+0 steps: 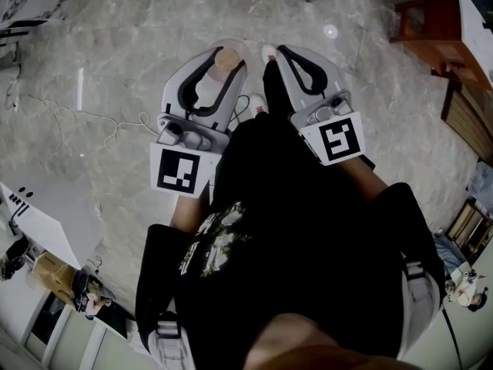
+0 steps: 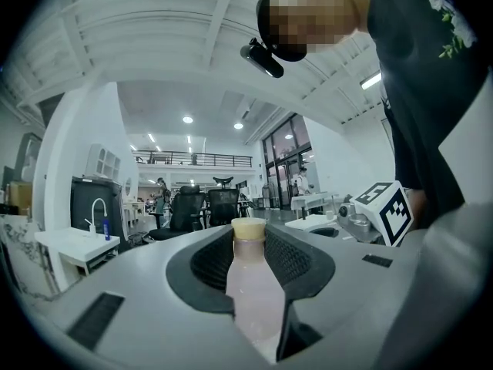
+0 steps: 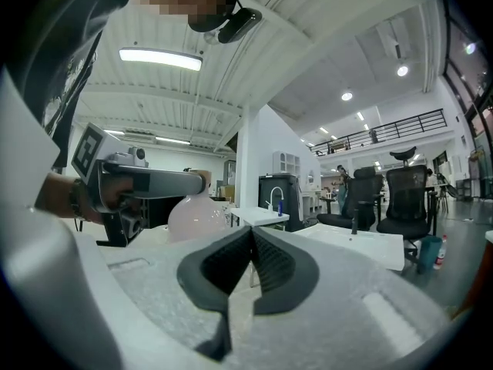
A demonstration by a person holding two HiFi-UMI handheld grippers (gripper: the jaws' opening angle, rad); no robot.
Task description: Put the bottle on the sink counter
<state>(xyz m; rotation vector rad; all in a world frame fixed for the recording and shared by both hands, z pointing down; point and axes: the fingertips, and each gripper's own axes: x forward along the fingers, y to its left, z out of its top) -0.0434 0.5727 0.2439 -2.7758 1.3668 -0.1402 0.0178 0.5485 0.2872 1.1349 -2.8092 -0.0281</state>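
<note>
1 bottle (image 2: 253, 307) is clamped between left gripper (image 2: 249, 237) jaws | right gripper (image 3: 252, 233) jaws are pressed together, empty | 1 sink counter (image 2: 73, 245) is seen at the bottle's 9 o'clock

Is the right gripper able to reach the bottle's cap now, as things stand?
Probably yes. The bottle lies in the left gripper, with its cap at the jaw tips. The right gripper is close beside it with nothing between, but its jaws are shut, so it must open first.
</note>
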